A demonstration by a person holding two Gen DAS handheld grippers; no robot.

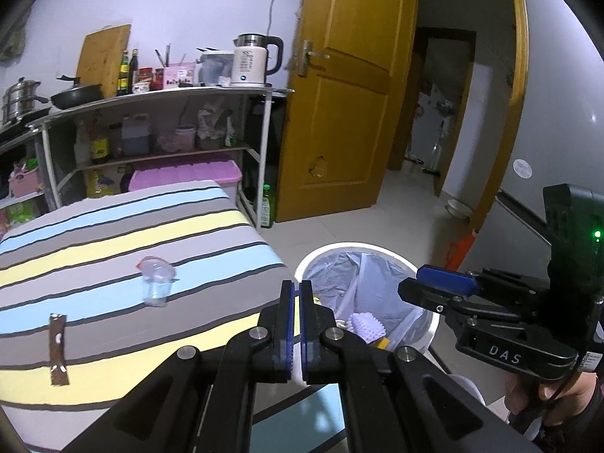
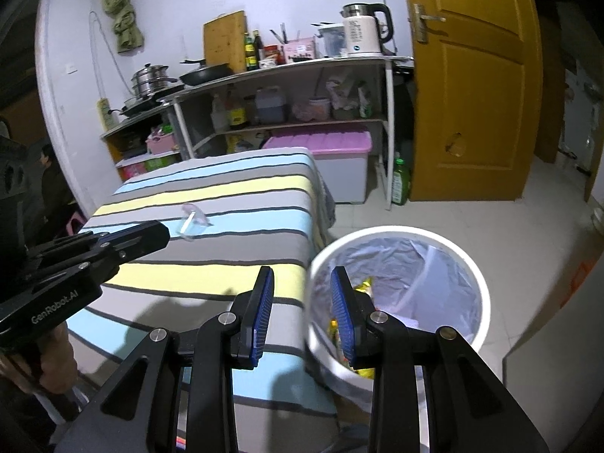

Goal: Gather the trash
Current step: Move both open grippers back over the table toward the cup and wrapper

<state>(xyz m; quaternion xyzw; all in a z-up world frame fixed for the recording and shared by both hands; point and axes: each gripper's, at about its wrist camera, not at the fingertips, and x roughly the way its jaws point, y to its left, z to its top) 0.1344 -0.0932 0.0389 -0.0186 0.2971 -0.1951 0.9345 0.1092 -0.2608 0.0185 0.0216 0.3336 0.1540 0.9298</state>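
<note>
A clear plastic cup with a peeled lid (image 1: 156, 281) stands on the striped cloth (image 1: 113, 234); it also shows in the right wrist view (image 2: 192, 222). A brown wrapper strip (image 1: 57, 347) lies nearer the cloth's left front. A white bin with a clear liner (image 1: 426, 334) stands on the floor to the right, with trash inside (image 1: 366, 326); the bin also shows in the right wrist view (image 2: 479, 283). My left gripper (image 1: 297, 290) is shut and empty, above the cloth's right edge. My right gripper (image 2: 302, 283) is open and empty, over the bin's near left rim.
A shelf rack (image 1: 158, 128) with pots, bottles and a kettle (image 1: 253, 62) stands behind the cloth. A pink-lidded box (image 1: 185, 175) sits under the rack. A green bottle (image 1: 267, 204) stands by the yellow door (image 1: 339, 94). Tiled floor lies around the bin.
</note>
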